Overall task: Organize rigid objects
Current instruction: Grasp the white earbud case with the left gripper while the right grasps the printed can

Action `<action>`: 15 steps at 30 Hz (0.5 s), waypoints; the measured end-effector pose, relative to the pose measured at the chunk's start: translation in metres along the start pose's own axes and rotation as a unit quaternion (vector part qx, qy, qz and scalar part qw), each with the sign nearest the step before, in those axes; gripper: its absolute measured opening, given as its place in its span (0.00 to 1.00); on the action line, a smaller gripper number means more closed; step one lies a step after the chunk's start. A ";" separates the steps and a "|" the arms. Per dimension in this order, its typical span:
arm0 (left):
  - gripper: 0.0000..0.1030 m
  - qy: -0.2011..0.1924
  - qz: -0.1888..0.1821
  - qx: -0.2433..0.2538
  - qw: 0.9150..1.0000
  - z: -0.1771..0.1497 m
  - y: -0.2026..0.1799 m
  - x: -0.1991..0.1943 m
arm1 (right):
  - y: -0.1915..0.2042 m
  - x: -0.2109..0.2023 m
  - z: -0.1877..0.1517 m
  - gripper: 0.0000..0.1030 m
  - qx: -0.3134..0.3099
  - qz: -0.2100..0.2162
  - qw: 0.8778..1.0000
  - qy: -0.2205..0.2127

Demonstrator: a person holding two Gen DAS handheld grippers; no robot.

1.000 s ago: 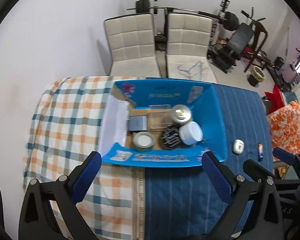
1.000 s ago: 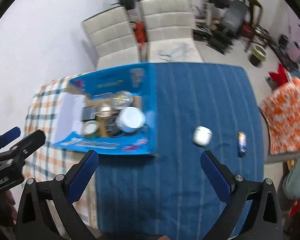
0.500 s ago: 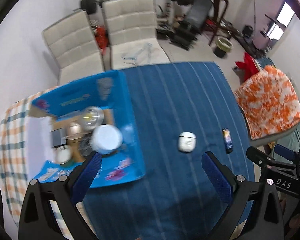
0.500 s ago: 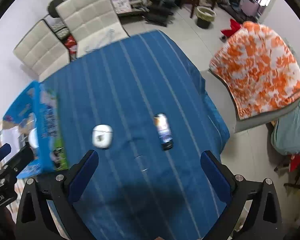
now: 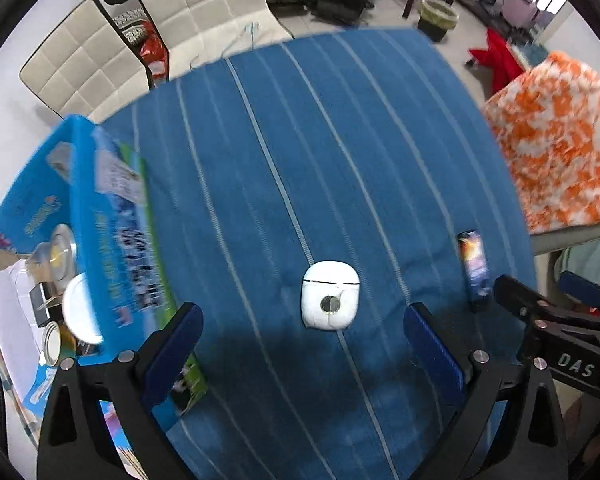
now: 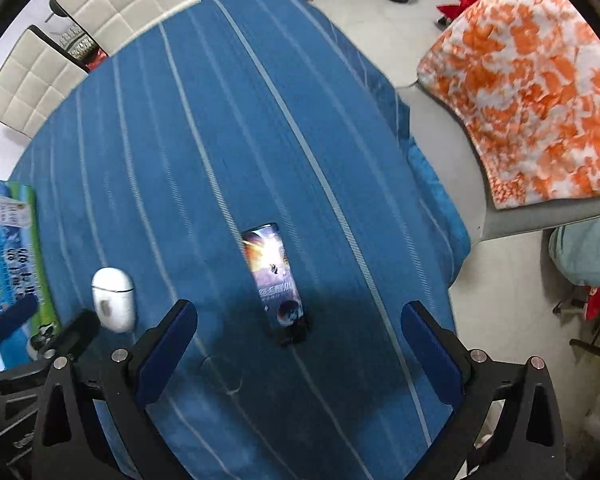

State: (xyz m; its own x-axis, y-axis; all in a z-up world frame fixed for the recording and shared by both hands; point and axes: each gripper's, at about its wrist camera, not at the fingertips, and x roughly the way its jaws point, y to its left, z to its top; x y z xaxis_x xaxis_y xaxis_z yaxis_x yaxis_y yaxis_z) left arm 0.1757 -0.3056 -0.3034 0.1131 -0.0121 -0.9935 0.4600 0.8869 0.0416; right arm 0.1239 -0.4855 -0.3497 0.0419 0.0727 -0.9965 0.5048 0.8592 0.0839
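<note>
A white earbud case (image 5: 330, 295) lies on the blue striped tablecloth (image 5: 300, 140). My left gripper (image 5: 302, 314) points down just above it, jaws wide and closing, the case between the fingers with neither pad touching it. A slim dark printed box (image 6: 272, 274) lies to the right of the case. My right gripper (image 6: 300, 308) hangs open over the box's near end, touching nothing. The blue cardboard box (image 5: 112, 216) at the left holds a white lid (image 5: 80, 308), a tin (image 5: 62, 244) and other small items.
Two white padded chairs (image 5: 188, 12) stand behind the table. The table's right edge (image 6: 432, 184) drops to the floor beside an orange-patterned blanket (image 6: 532, 80). A bin (image 5: 438, 16) and gym gear stand far back.
Both grippers swung right, away from the blue box, and came lower. The earbud case and the slim box now sit large between the fingers. The left jaws look slightly narrower.
</note>
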 end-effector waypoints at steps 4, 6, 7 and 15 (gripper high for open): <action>0.83 0.034 -0.010 -0.001 0.999 0.003 -0.006 0.034 | 0.001 0.026 0.005 0.92 -0.006 0.002 1.000 0.021; 0.74 0.048 -0.014 -0.005 0.999 0.005 -0.007 0.047 | 0.003 0.035 0.005 0.81 -0.012 0.000 1.000 0.028; 0.74 0.057 -0.017 -0.007 0.998 0.005 -0.007 0.055 | 0.004 0.040 0.005 0.74 -0.016 -0.006 0.999 0.034; 0.56 0.063 -0.021 -0.005 0.998 0.004 -0.014 0.074 | 0.009 0.034 0.005 0.53 -0.035 -0.034 0.999 -0.005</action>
State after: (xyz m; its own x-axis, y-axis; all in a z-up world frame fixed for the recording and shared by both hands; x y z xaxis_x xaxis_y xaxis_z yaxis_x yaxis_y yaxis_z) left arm 0.1811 -0.3211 -0.3772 -0.0175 0.0088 -0.9998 0.4534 0.8913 -0.0001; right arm 0.1337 -0.4781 -0.3826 0.0172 0.0080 -0.9998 0.4448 0.8955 0.0148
